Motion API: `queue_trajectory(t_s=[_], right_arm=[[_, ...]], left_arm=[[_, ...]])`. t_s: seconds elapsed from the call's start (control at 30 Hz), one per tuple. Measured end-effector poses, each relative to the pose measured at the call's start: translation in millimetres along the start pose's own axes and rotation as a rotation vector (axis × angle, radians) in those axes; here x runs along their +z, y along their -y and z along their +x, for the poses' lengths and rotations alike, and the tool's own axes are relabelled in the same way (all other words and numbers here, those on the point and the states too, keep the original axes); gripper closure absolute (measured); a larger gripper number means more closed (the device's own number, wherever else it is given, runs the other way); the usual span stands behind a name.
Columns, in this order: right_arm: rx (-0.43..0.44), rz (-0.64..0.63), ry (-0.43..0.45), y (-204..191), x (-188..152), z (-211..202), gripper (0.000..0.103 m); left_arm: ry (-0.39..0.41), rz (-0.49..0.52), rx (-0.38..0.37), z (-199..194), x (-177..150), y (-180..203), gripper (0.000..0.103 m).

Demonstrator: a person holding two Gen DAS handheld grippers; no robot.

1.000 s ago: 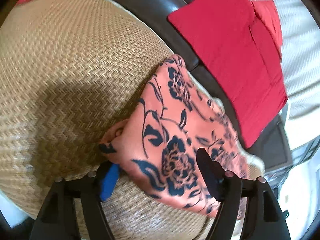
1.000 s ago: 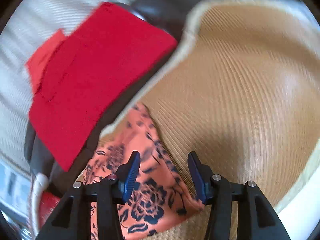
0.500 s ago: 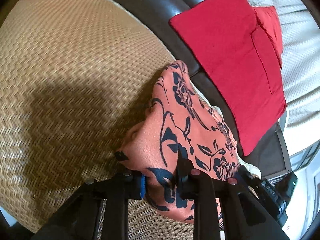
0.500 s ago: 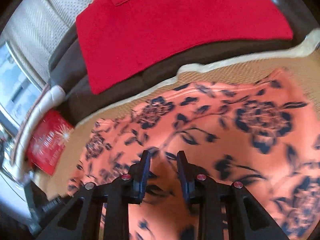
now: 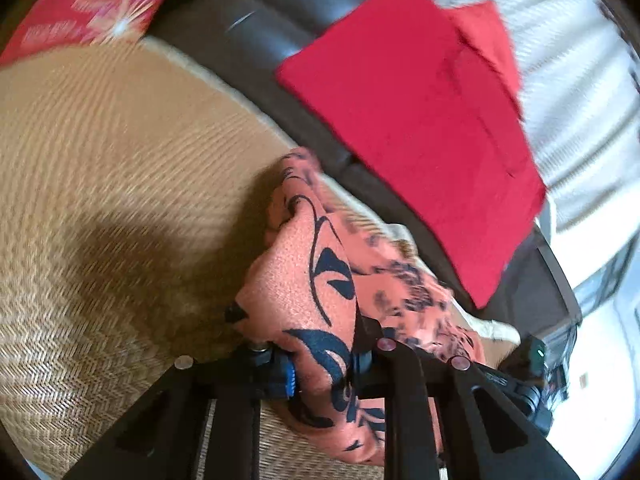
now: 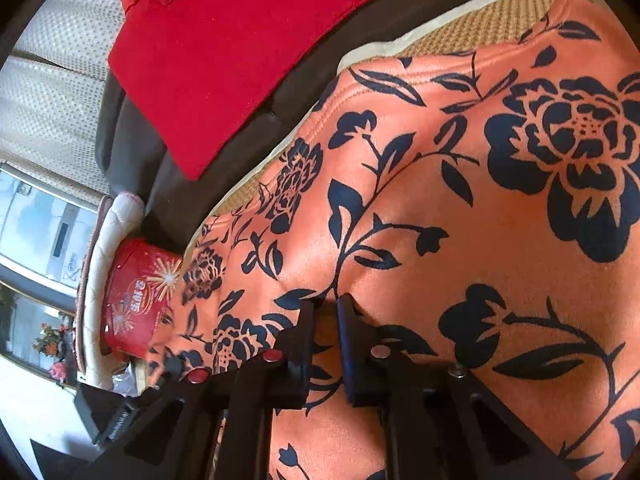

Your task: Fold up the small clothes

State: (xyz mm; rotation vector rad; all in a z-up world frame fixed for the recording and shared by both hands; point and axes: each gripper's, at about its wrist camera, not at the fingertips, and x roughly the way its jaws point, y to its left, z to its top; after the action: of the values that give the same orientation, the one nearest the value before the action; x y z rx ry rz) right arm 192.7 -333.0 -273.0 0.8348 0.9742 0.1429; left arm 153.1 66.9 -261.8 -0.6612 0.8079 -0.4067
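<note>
An orange garment with dark blue flowers [image 5: 304, 264] lies on a woven straw mat [image 5: 100, 184]. In the left wrist view my left gripper [image 5: 324, 360] pinches a bunched edge of it and holds that edge raised off the mat; its jaws are closing with the cloth between them. In the right wrist view the garment [image 6: 460, 220] fills most of the frame. My right gripper [image 6: 326, 312] presses down on it, and its jaws are closing on a small ridge of puckered fabric.
A folded red cloth [image 5: 420, 120] lies on the dark leather seat [image 5: 280, 24] beyond the mat, against a white textured cover [image 5: 580, 80]. A red box with a firework print [image 6: 136, 296] sits at the mat's far end. Part of the other gripper [image 5: 536, 360] shows at the right edge.
My left gripper closed on the garment's edge and lifted it into a bunch. My right gripper swung from the mat's side to above the garment, came down and narrowed on the fabric.
</note>
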Motion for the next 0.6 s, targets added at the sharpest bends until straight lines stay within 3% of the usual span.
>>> queue_trajectory(t_s=[0.23, 0.43, 0.53, 0.57, 0.6], right_arm=[[0.039, -0.020, -0.075, -4, -4, 11, 0.091], [0.199, 0.106, -0.170, 21, 6, 0, 0.087], [0.242, 0.142, -0.111, 36, 18, -21, 0.074], [0.253, 0.147, -0.101, 39, 20, -25, 0.062], [0.276, 0.158, -0.091, 43, 24, -30, 0.038]], left_arm=[[0.047, 0.380, -0.003, -27, -17, 85, 0.084], [-0.035, 0.619, 0.000, -5, -60, 137, 0.085], [-0.106, 0.708, 0.006, 17, -87, 149, 0.085], [-0.129, 0.733, 0.009, 21, -93, 150, 0.085], [-0.145, 0.755, 0.017, 27, -100, 151, 0.085]])
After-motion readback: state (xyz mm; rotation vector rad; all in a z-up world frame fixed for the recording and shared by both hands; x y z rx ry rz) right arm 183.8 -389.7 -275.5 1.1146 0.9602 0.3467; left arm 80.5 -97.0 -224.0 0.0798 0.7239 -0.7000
